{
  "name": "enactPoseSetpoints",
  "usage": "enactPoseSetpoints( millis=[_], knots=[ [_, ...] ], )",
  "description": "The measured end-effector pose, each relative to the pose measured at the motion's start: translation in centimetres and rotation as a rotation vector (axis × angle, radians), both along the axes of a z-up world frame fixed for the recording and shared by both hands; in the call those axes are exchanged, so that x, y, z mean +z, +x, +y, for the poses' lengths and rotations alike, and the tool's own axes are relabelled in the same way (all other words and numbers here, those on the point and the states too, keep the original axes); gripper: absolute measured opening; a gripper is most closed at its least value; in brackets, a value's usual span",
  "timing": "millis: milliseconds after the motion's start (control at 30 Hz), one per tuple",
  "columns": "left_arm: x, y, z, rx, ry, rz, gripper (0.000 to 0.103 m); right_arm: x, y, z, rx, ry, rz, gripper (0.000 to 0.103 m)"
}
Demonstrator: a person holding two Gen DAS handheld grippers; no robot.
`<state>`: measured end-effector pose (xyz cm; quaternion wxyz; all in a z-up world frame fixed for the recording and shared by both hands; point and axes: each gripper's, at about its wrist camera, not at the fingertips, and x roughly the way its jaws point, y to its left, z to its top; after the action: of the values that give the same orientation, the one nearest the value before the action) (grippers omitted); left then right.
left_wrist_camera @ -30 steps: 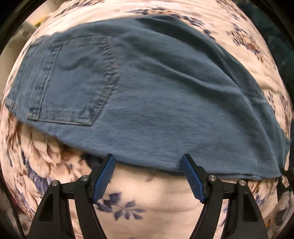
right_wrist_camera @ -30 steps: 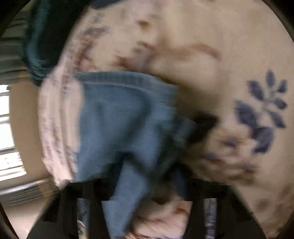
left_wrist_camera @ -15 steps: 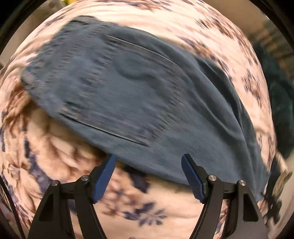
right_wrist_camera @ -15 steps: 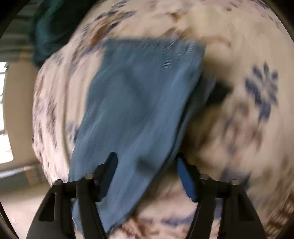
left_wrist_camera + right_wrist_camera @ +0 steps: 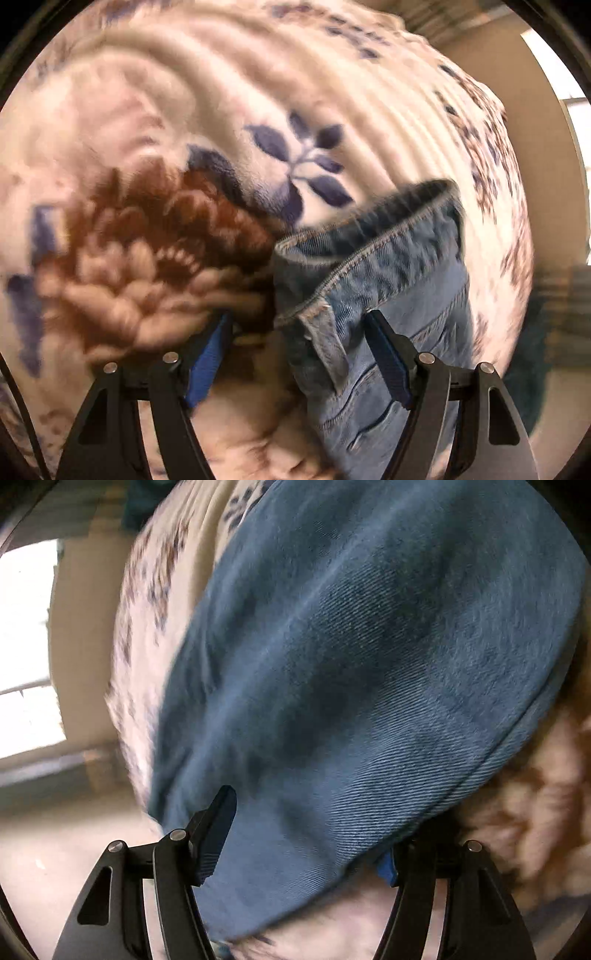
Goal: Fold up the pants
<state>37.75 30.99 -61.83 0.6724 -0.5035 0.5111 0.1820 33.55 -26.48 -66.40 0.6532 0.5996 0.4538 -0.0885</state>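
Denim fills most of what my right gripper [image 5: 306,834] sees: the pants [image 5: 369,664] lie as a broad, smooth blue sheet on the floral blanket [image 5: 147,602], with a folded edge running down the right side toward the gripper's right finger. My right jaws have just been opening and now stand apart. The left pad sits over the cloth near its lower left edge; the right pad is mostly hidden behind the fold, only a sliver of blue rubber showing. Fabric lies between the two fingers, but neither pad visibly presses on it, so I read this gripper as spread and not pinching.

From my left gripper [image 5: 299,354] the other end of the pants [image 5: 388,295] shows: the waistband with its pale stitching, a belt loop and a pocket seam, bunched up and slightly open at the top. It rests on the same blanket [image 5: 184,92], just right of a large brown flower [image 5: 147,258] and below a sprig of dark blue leaves [image 5: 306,158]. My left jaws are also spread wide. The corner of the waistband comes down into the gap between them, nearer the right finger, whose tip overlaps the denim; the left pad is clear of it, over the brown flower. Whether the right pad actually touches the cloth I cannot tell, as the picture is blurred
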Motion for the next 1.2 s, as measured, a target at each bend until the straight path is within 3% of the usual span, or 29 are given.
enactPoseSetpoints(
  millis=[33,67,133,167,233,300,333,400,467,533,567,600,667,700,733,867,967,1100,1200],
  knots=[
    [-0.4,0.5,-0.1,0.01,-0.025,-0.023,0.072,0.0,0.0,0.0,-0.014,0.005,-0.001,0.053],
    [-0.2,0.8,0.0,0.016,-0.011,-0.058,0.058,-0.1,0.5,-0.2,-0.019,0.001,-0.002,0.028],
    [1.5,1.5,-0.3,-0.029,0.067,-0.092,0.035,0.1,0.6,-0.3,0.005,-0.033,0.018,0.013],
    [3.0,2.0,-0.9,-0.058,0.131,-0.121,0.025,0.4,0.7,-0.5,0.017,-0.036,0.005,0.012],
    [6.8,2.1,-2.0,-0.115,0.276,-0.219,0.018,2.0,0.4,-1.0,0.063,-0.077,-0.022,0.011],
    [8.2,2.6,-2.2,-0.171,0.409,-0.215,0.017,3.8,0.8,-1.2,0.104,-0.134,-0.053,0.01],
    [7.6,3.1,-1.8,-0.184,0.453,-0.162,0.013,4.1,0.5,-1.4,0.115,-0.15,-0.054,0.01],
    [4.5,3.3,0.0,-0.191,0.412,-0.033,0.013,3.4,0.8,-1.4,0.143,-0.172,-0.021,0.01],
    [2.8,2.8,0.7,-0.208,0.351,0.049,0.013,1.1,2.3,-0.7,0.199,-0.172,0.076,0.015],
    [4.2,2.2,-0.4,-0.256,0.384,0.041,0.016,0.0,2.9,-0.4,0.221,-0.152,0.135,0.018],
    [5.1,1.9,-1.2,-0.29,0.416,0.062,0.023,0.3,3.2,-0.3,0.239,-0.156,0.151,0.02],
    [6.0,1.8,-2.1,-0.315,0.43,0.075,0.028,0.8,3.8,0.0,0.272,-0.167,0.165,0.031],
    [7.4,1.1,-3.9,-0.36,0.445,0.092,0.059,2.4,4.7,1.0,0.353,-0.209,0.189,0.065],
    [8.1,1.2,-5.3,-0.39,0.456,0.093,0.069,3.1,4.8,1.5,0.385,-0.229,0.196,0.067],
    [8.5,1.7,-6.7,-0.426,0.465,0.084,0.087,4.5,5.0,2.4,0.437,-0.26,0.21,0.067],
    [9.9,6.5,-11.8,-0.574,0.46,0.032,0.091,9.2,6.7,5.6,0.596,-0.346,0.233,0.068],
    [9.7,11.4,-15.2,-0.657,0.441,0.012,0.091,11.5,11.8,9.1,0.712,-0.314,0.107,0.069],
    [8.1,16.8,-19.3,-0.773,0.461,0.033,0.091,10.2,24.4,15.5,0.877,-0.202,-0.033,0.069],
    [6.7,19.0,-20.8,-0.825,0.483,0.064,0.091,6.9,32.5,20.2,1.014,-0.164,-0.002,0.069]
  ],
)
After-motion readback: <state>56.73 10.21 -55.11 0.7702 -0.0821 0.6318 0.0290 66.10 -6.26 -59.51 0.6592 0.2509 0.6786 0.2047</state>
